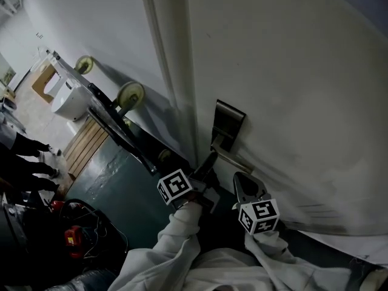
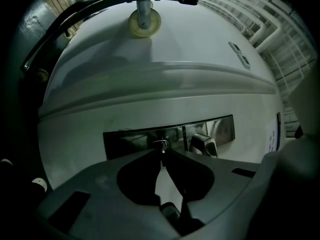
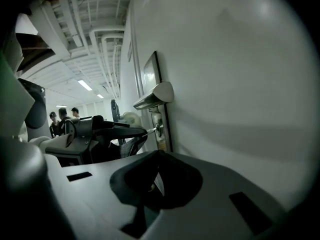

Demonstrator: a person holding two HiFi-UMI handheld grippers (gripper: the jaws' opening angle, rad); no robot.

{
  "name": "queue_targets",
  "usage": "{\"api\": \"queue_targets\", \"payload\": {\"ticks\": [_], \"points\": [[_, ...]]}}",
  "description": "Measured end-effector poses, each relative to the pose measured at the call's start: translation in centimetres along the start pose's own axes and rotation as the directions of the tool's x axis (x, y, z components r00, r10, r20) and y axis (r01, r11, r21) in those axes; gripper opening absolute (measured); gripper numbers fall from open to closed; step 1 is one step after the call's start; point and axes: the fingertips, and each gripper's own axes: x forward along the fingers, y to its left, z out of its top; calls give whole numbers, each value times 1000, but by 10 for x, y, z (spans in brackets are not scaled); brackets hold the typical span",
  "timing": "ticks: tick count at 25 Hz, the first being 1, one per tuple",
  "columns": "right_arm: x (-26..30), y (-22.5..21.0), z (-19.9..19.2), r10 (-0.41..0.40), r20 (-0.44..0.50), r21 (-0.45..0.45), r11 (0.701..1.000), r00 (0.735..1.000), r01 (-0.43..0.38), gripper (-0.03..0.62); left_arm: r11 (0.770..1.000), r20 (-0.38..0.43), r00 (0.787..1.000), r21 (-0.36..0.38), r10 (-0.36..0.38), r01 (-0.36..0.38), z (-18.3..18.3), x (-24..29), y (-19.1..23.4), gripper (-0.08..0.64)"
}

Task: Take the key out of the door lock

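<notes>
A small metal key (image 2: 161,145) sticks out of the steel lock plate (image 2: 130,139) on the white door (image 1: 291,71), just below the lever handle (image 1: 233,156). My left gripper (image 1: 209,159) reaches in to the plate, and its narrow jaw tips are closed on the key's head. In the right gripper view the same tips pinch the key (image 3: 152,130) under the handle (image 3: 155,95). My right gripper (image 1: 241,180) hangs close beside the left one, a little off the door, with its jaws together and nothing between them (image 3: 159,153).
A dark cart frame with cream wheels (image 1: 130,96) leans along the door's left side. A wooden pallet (image 1: 88,141) and a red tool (image 1: 73,236) lie on the floor at left. A person's dark sleeves (image 1: 24,162) reach in there. People stand far off (image 3: 62,115).
</notes>
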Motion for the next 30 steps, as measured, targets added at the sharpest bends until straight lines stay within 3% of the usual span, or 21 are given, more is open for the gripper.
{"api": "queue_targets", "payload": {"ticks": [8,19,30], "points": [[4,-1,-5,-34,-8,20,999,999,35,52,999,4,1000,-34,-24,24,1,1,-1,28],[3,-2,-6,-47,-7,21,999,999,47,52,1000,1,1000,-14,-8,8,1,-2,-4,25],[-3,-4,-8,-44,-3,20,999,999,44,51,998,30,999,-62,-29,30,0,-6,-6,25]]}}
